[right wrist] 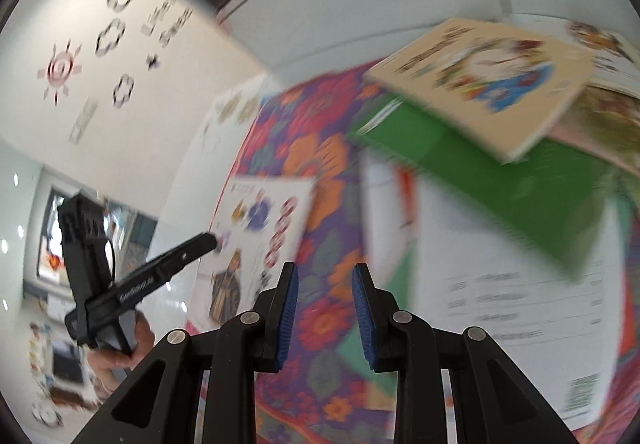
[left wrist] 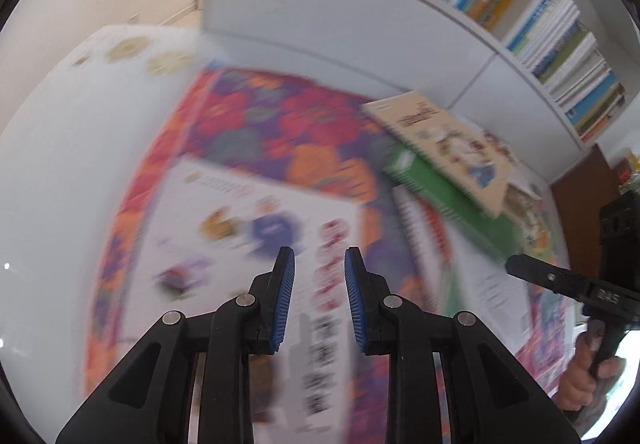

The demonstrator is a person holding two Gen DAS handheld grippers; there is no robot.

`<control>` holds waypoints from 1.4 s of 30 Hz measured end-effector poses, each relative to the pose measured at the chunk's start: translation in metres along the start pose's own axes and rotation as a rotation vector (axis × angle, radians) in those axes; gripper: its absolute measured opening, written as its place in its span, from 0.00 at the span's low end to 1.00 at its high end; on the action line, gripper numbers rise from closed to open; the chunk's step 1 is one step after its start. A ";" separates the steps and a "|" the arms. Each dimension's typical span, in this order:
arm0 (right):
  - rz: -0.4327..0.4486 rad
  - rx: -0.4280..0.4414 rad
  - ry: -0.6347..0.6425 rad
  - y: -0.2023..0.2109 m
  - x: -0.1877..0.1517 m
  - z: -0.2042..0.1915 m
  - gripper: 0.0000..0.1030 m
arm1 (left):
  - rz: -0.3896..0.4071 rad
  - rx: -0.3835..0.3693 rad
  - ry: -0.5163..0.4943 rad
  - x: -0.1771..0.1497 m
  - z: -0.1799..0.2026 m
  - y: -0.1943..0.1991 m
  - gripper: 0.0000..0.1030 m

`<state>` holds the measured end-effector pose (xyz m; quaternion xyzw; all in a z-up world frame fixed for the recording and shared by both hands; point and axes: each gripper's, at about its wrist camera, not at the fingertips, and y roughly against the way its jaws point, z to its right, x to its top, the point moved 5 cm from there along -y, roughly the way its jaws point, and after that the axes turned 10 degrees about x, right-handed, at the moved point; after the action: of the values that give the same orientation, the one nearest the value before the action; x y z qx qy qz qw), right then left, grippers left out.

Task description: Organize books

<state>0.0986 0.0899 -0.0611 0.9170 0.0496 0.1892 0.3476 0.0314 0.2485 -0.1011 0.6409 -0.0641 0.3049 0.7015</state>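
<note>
Several books lie loose on a tabletop covered by a flowered cloth in purple, orange and red. A white picture book lies flat near the cloth's left edge. Toward the far right corner, a cream picture book rests on top of a green book, which overlaps a white spiral-bound book. Above the tabletop's far edge, a white shelf holds rows of upright books.

My left tongs hang above the white picture book, narrowly parted and gripping nothing. My right tongs hover over the cloth between the white picture book and the spiral-bound book, also narrowly parted and empty. Both views are smeared by motion.

I judge that I am between pickups, choosing a book. The next move calls for spreading one pair of tongs and lowering them onto a book's edge.
</note>
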 end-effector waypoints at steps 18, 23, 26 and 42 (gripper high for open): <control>0.246 0.004 -0.290 0.073 0.074 0.157 0.35 | -0.073 -0.094 0.031 0.039 0.130 -0.093 0.22; 0.300 0.053 -0.278 0.059 0.087 0.158 0.35 | -0.084 -0.128 0.045 0.042 0.127 -0.097 0.23; 0.304 0.063 -0.277 0.048 0.094 0.156 0.35 | -0.083 -0.147 0.045 0.043 0.127 -0.095 0.22; 0.434 0.184 -0.430 0.045 0.075 0.157 0.10 | -0.084 -0.174 0.068 0.045 0.118 -0.086 0.22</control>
<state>0.2261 -0.0248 -0.1155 0.9527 -0.2051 0.0555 0.2171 0.1467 0.1534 -0.1333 0.5688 -0.0394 0.2901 0.7686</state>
